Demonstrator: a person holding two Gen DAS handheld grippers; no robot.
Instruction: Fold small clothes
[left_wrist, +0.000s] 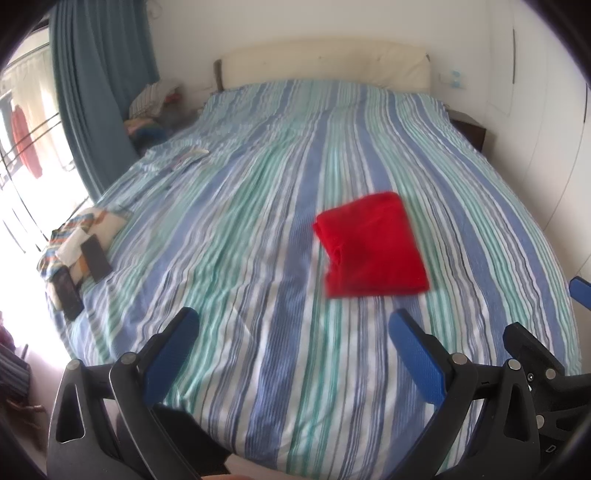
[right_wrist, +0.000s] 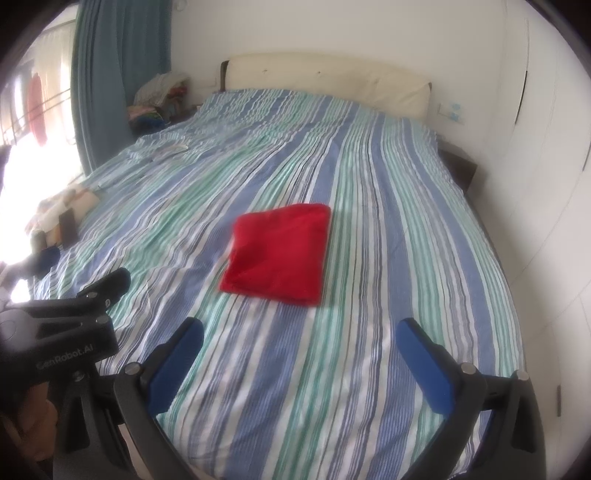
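A red garment lies folded into a compact rectangle on the striped bedspread, near the middle of the bed. My left gripper hovers open over the near edge of the bed, short of the garment, nothing between its blue pads. My right gripper is also open and empty, just short of the garment's near edge. Each gripper shows at the side of the other's view: the right one at far right, the left one at far left.
A pile of striped cloth with dark flat objects sits at the bed's left edge. Blue curtain and window are on the left, a cream headboard at the far end, a dark nightstand and white wall on the right.
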